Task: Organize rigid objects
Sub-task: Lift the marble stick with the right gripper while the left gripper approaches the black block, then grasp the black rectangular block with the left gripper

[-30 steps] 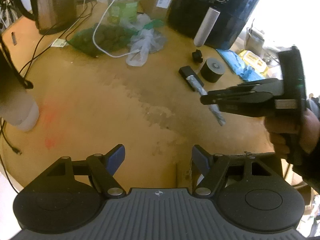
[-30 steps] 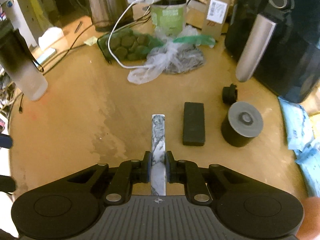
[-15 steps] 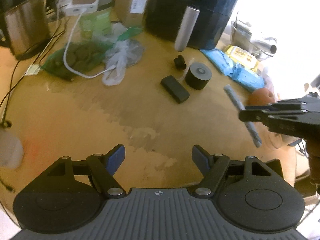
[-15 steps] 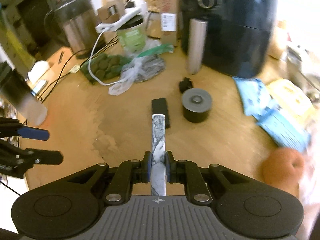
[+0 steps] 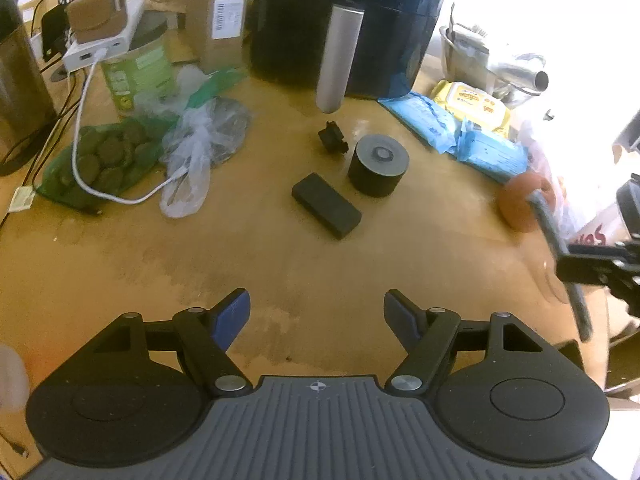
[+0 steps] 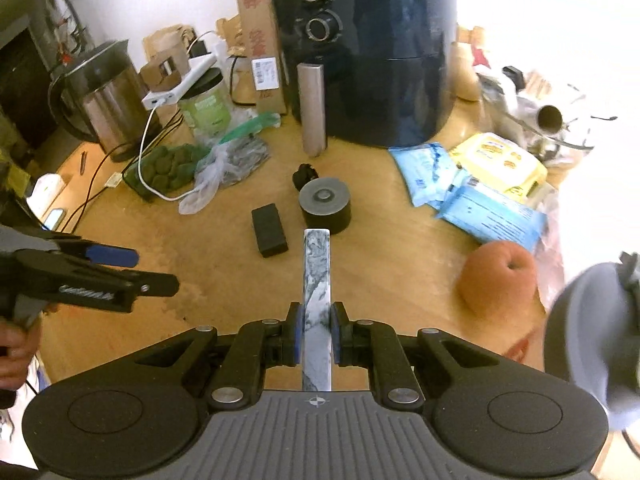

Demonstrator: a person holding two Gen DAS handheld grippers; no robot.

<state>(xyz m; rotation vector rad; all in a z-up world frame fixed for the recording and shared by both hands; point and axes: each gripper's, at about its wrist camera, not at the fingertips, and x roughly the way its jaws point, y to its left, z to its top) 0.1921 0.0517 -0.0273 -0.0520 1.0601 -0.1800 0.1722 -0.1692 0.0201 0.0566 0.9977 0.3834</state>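
Between right claw (image 6: pixel 316 330) pads, marbled bar (image 6: pixel 317 276) clamped (upright), left claw (image 5: pixel 317 314) agape

A cluttered wooden table (image 5: pixel 280 248) bears a black block (image 5: pixel 326 205), a dark cylinder (image 5: pixel 378 165) just beside it, a small black knob (image 5: pixel 333 137), an air fryer (image 5: pixel 344 20), blue wipe packs (image 5: pixel 492 152) and an orange-brown fruit (image 6: pixel 498 278) (near the edge).

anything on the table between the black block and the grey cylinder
Nothing: in the left wrist view a bare strip of table separates the black block from the grey cylinder. The right wrist view shows the same gap.
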